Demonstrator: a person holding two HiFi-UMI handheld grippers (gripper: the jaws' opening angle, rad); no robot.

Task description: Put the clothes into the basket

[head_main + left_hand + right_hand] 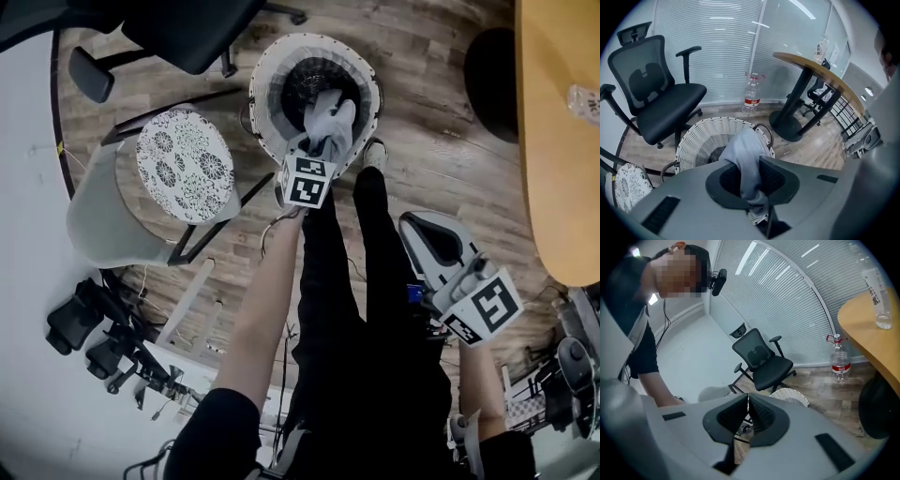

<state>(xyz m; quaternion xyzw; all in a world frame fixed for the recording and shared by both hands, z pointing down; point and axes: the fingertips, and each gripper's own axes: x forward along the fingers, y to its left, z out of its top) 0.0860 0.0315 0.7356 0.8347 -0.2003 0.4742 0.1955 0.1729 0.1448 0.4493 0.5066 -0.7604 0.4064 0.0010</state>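
Observation:
A white wicker basket (267,70) stands on the wooden floor, straight ahead of the person's legs. My left gripper (323,141) hangs over its near rim, shut on a light grey cloth (330,120) that droops into the basket's mouth. In the left gripper view the cloth (746,154) runs up between the pads of that gripper (747,161), with the basket (701,138) just beyond and below. My right gripper (417,230) is low at the right, beside the person's leg, shut with nothing in it. The right gripper view shows its pads (747,394) pressed together.
A black office chair (661,98) stands left of the basket. A seat with a patterned cushion (185,166) is nearer on the left. A round wooden table (558,141) with a dark base (492,70) is on the right. A water bottle (751,96) stands on the floor behind the basket.

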